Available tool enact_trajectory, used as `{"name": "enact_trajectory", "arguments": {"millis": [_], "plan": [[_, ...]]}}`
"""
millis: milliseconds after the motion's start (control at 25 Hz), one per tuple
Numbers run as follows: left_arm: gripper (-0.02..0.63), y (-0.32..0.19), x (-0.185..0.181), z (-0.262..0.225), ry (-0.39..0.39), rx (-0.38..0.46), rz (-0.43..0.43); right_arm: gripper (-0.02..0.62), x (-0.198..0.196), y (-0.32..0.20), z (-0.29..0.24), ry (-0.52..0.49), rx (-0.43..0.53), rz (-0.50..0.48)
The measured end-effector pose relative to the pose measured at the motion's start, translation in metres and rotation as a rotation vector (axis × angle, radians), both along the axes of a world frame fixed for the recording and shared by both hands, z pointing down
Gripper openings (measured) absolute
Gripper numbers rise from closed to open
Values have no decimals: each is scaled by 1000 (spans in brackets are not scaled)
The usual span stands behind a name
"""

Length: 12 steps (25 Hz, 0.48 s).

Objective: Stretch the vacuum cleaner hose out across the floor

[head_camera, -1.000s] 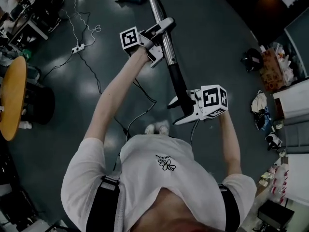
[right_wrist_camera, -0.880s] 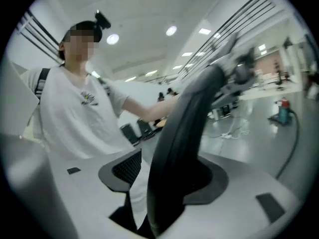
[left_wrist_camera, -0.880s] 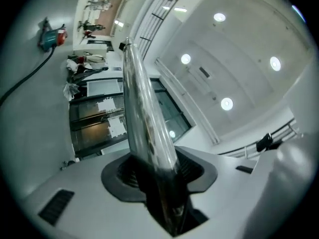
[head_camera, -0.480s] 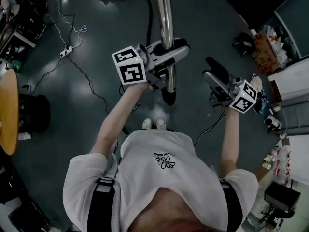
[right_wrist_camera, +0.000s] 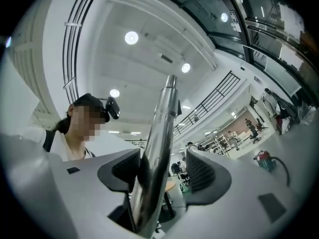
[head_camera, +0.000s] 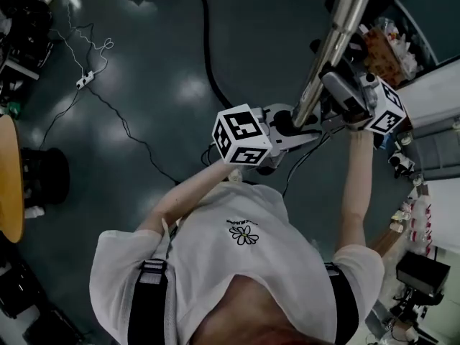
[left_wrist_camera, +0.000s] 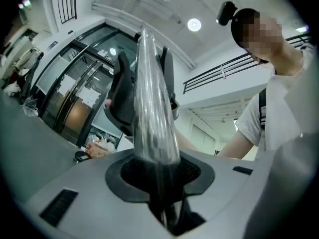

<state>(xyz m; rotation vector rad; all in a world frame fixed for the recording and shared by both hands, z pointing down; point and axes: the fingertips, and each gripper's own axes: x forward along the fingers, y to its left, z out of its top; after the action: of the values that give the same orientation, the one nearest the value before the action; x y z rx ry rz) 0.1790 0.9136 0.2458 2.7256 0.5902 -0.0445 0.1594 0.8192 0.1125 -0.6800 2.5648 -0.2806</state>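
Metal tube (head_camera: 327,56) is raised off the floor (head_camera: 144,63) | left gripper (head_camera: 298,121) has just been clenched on it | right gripper (head_camera: 332,77) is held slack around it | hose (head_camera: 206,49) is judged still unstretched

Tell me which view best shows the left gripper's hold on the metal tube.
Left gripper view: its jaws have just been closing and press the metal tube on both sides. Head view shows the left gripper from above, contact hidden. Right gripper view shows only the tube between the right gripper's parted jaws.

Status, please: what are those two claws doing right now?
Left gripper just closed, clamped on metal tube. Right gripper open, tube loose between jaws. Hose slack on floor.
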Motion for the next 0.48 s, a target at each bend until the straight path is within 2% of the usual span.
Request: {"name": "enact_trajectory", "arguments": {"millis": [80,200,360,480], "plan": [[123,21,10,6,-31,11,42,279,-10,11,1,57,25,-5],[123,42,16,11,-50,54,103,279,-29,25,3,195,56,7],[120,49,11,17,-58,112,139,279,-57,33,21,439,67,49],[117,58,12,22,-59,141,155,279,-65,40,32,535,59,49]]}}
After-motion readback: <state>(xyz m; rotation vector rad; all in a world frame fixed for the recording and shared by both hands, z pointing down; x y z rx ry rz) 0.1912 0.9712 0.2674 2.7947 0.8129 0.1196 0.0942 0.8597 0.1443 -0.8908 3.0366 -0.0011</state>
